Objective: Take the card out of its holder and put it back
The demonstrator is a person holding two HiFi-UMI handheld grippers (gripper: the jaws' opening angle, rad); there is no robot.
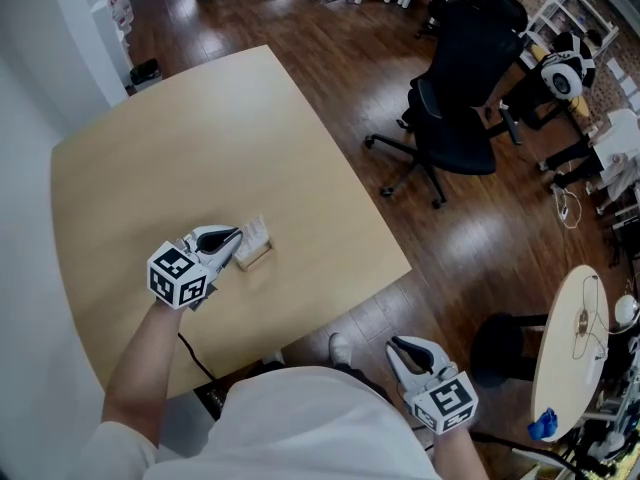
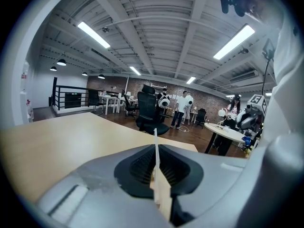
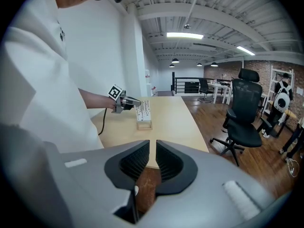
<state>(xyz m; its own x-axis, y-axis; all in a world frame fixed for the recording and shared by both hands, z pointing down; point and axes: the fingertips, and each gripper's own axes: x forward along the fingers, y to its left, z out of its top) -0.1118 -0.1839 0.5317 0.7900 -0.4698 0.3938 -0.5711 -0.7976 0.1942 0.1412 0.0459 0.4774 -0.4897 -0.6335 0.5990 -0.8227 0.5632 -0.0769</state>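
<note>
A pale wooden table with rounded corners stands on a dark plank floor, with a white wall close along its left side. Beyond its right edge the floor lies open as far as a black office chair, and a small round white table sits further off at the lower right. Most of the tabletop is bare. The only thing on it is a wooden holder, set well in from the near edge and from the right edge, with clear surface behind it and to both sides. The card stands upright in that holder. The left gripper reaches in low from the person's side, its jaws pressed together on the card's edge. In its own view the card shows edge-on as a thin white line pinched between the black pads. The right gripper hangs off the table, past the near edge and over the floor beside the person's white shirt. Its jaws stand a narrow gap apart with nothing between them, well away from the holder.
</note>
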